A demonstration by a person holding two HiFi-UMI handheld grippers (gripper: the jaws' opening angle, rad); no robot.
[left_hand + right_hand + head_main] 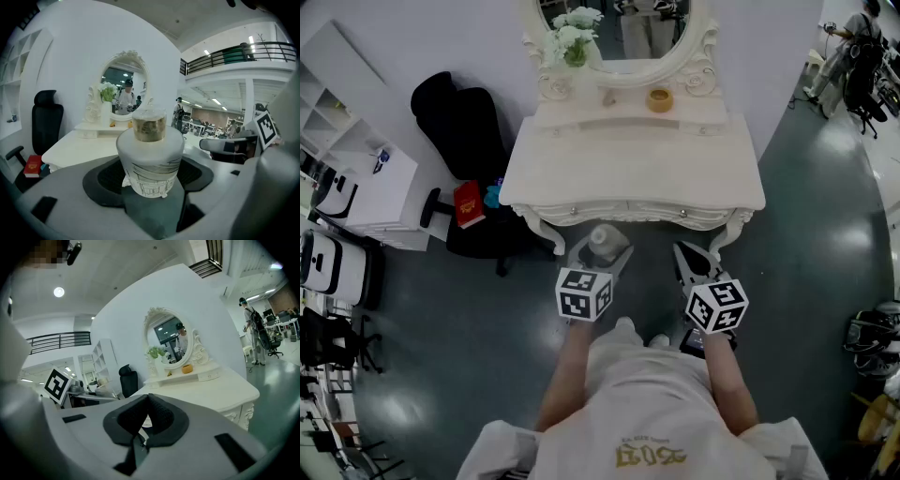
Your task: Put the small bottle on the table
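The small bottle (150,161) is frosted white with a line drawing on its label and a gold cap. It stands upright between the dark pads of my left gripper (150,176), which is shut on it. In the head view the small bottle (603,241) and my left gripper (598,255) hang just in front of the white dressing table (628,173), below its front edge. My right gripper (686,258) hovers beside it on the right. In the right gripper view the right gripper (146,417) is shut, its pads touching with nothing between them.
On the table's raised back shelf stand an oval mirror (623,37), a vase of white flowers (572,42) and a small yellow jar (659,99). A black chair (459,122) with a red book (469,203) stands left of the table, and a white cabinet (380,192) farther left.
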